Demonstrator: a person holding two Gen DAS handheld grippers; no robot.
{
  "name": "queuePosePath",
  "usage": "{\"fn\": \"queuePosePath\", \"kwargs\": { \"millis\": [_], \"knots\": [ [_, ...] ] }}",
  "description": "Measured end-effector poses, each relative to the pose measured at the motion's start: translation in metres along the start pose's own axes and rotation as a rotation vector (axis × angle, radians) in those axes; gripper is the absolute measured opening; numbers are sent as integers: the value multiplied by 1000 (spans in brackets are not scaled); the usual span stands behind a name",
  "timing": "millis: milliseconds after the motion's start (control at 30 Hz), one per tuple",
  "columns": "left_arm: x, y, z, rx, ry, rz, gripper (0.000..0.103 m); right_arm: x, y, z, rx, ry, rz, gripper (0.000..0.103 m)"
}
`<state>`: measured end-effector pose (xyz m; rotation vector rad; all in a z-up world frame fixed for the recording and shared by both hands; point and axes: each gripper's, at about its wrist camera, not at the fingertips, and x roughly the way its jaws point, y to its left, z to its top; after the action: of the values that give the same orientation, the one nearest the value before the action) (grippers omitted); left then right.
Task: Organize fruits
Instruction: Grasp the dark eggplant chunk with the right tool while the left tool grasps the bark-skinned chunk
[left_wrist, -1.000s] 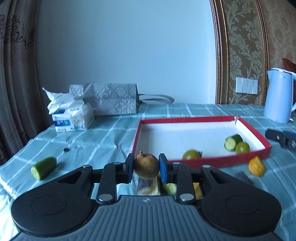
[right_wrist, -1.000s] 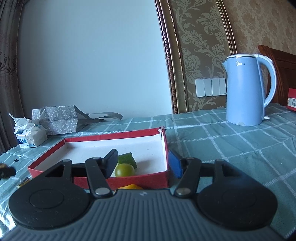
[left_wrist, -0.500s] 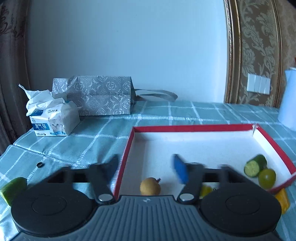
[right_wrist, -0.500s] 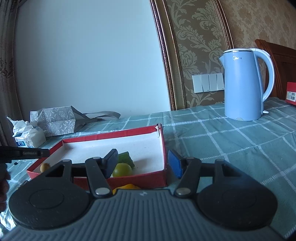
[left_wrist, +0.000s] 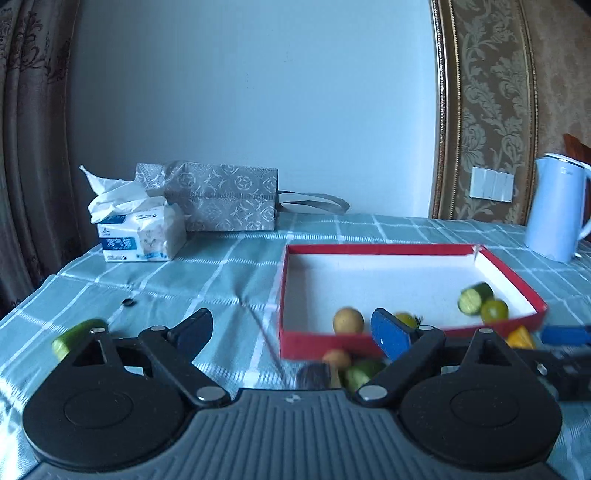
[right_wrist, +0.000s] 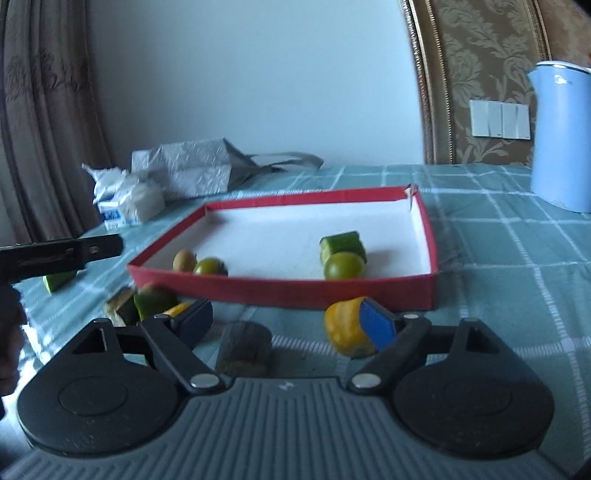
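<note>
- Left gripper (left_wrist: 291, 332): jaws wide and opening, nothing between the pads. It hangs over the checked tablecloth (left_wrist: 221, 273), just short of the red box's (left_wrist: 369, 249) near left corner.
- Ahead and right of the left gripper, inside the box: a tan round fruit (left_wrist: 348, 320) close to the near wall, a yellow-green fruit (left_wrist: 405, 318) partly hidden behind the blue pad, and farther right a cucumber piece (left_wrist: 474, 297) touching a green round fruit (left_wrist: 494, 309).
- Outside the box, just under the left gripper's right finger: a blurred cluster of small fruit pieces (left_wrist: 347, 367). A cucumber chunk (left_wrist: 74, 338) lies behind its left finger.
- Right gripper (right_wrist: 291, 321): jaws wide and opening, empty. A dark brown chunk (right_wrist: 243, 349) sits on the cloth between the fingers, untouched. A yellow piece (right_wrist: 345, 330) lies just against the blue pad's (right_wrist: 376, 323) inner side; contact unclear.
- The box's near wall stands directly ahead of the right gripper.
- Far left: tissue pack (left_wrist: 142, 234), blue label with a cat picture, writing too small to read; grey patterned bag (left_wrist: 225, 197) behind it.
- Far right: pale blue kettle (right_wrist: 561, 134), faint logo near the top, unreadable. Small dark disc (left_wrist: 128, 302) on the cloth.
</note>
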<state>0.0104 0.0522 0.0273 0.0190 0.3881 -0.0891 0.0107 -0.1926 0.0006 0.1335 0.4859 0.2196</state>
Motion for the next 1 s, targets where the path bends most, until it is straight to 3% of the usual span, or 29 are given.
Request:
{"fn": "queuePosePath", "kwargs": {
  "millis": [200, 400, 467, 567, 700, 867, 1000],
  "knots": [
    [-27, 12, -18, -43, -2, -32, 93, 6, 12, -3, -64, 42, -13, 82],
    [-27, 16, -24, -88, 10, -50, 93, 13, 21, -3, -114, 54, -46, 82],
    [-29, 18, -26, -101, 13, -54, 93, 12, 28, -4, -143, 43, -48, 70],
    [-29, 21, -30, -112, 19, -55, 93, 10, 36, -4, -181, 27, -41, 67],
    [-27, 21, -33, -113, 32, -60, 93, 19, 37, -7, -178, 85, -37, 60],
    [-25, 16, -35, -96, 37, -65, 93, 29, 32, -8, -141, 140, -21, 32],
    [-25, 10, -35, -66, 30, -67, 93, 29, 34, -9, -149, 134, -36, 32]
  ]
}}
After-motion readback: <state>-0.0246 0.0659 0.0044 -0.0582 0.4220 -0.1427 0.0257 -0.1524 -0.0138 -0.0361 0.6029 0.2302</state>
